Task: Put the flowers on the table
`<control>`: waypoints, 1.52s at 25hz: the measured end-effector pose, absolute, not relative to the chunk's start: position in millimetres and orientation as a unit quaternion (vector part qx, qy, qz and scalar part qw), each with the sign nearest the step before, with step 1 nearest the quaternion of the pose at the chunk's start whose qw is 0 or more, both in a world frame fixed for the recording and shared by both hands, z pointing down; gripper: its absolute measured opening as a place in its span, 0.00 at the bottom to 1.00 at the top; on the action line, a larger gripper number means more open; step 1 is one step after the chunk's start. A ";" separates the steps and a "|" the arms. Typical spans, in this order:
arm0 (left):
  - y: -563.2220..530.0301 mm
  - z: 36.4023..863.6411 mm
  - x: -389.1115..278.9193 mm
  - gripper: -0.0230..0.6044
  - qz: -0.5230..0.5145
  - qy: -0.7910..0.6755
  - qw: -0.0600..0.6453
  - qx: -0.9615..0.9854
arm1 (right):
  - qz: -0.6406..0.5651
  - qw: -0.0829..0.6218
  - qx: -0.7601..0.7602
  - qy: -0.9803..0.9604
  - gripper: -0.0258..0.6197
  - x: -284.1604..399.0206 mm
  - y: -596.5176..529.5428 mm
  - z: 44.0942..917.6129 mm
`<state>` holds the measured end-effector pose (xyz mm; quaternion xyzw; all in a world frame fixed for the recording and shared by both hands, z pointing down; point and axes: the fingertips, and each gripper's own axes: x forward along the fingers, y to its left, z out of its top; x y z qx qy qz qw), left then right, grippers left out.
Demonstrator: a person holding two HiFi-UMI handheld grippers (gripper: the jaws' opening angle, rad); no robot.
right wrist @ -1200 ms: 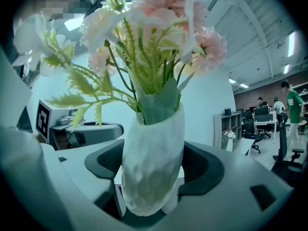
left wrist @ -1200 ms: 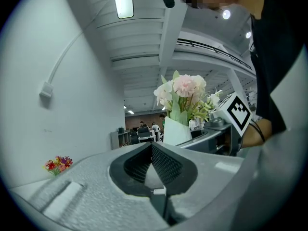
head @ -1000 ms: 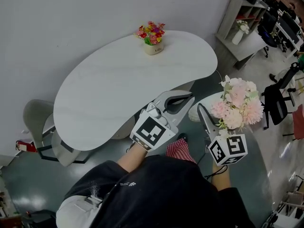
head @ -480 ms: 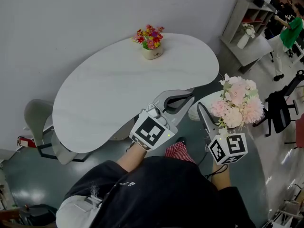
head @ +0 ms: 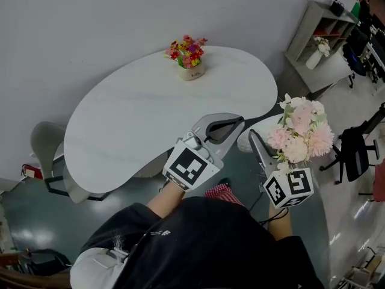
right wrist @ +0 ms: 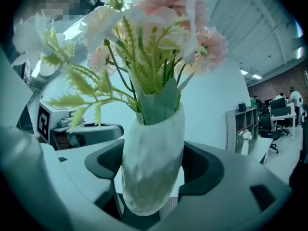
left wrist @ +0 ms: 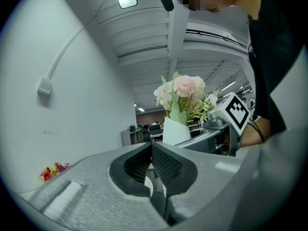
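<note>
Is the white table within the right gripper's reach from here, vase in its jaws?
Likely yes: the right gripper, shut on the vase, hangs just off the table's end, with bare tabletop nearest it.

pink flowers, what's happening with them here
A person holds a gripper in each hand. The right gripper is shut on a white vase of pink flowers, held in the air beside the table, not yet on it. The left gripper is shut and empty. A small pot of coloured flowers stands at the table's far edge.
</note>
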<state>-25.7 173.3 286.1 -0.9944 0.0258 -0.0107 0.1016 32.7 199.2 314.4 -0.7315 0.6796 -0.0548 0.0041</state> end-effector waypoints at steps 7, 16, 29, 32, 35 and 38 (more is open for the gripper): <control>155.5 278.7 12.0 0.03 -0.017 0.051 0.107 -0.993 | -0.057 0.004 -0.712 0.699 0.61 71.9 178.9 310.4; 142.6 283.1 46.9 0.03 -0.022 0.073 0.107 -0.991 | -0.054 0.005 -0.690 0.722 0.61 103.9 160.7 309.9; 101.6 291.5 65.7 0.03 -0.041 0.092 0.093 -0.991 | -0.078 0.003 -0.676 0.732 0.61 127.5 116.2 319.5; 103.1 290.4 63.7 0.03 -0.042 0.096 0.092 -0.990 | -0.078 0.003 -0.674 0.734 0.61 126.2 117.8 317.7; 102.0 291.0 65.6 0.03 -0.040 0.096 0.095 -0.990 | -0.075 0.004 -0.674 0.735 0.61 127.0 117.3 318.9; 101.3 290.1 68.0 0.03 -0.035 0.093 0.101 -0.990 | -0.069 0.003 -0.675 0.735 0.61 128.0 115.8 319.3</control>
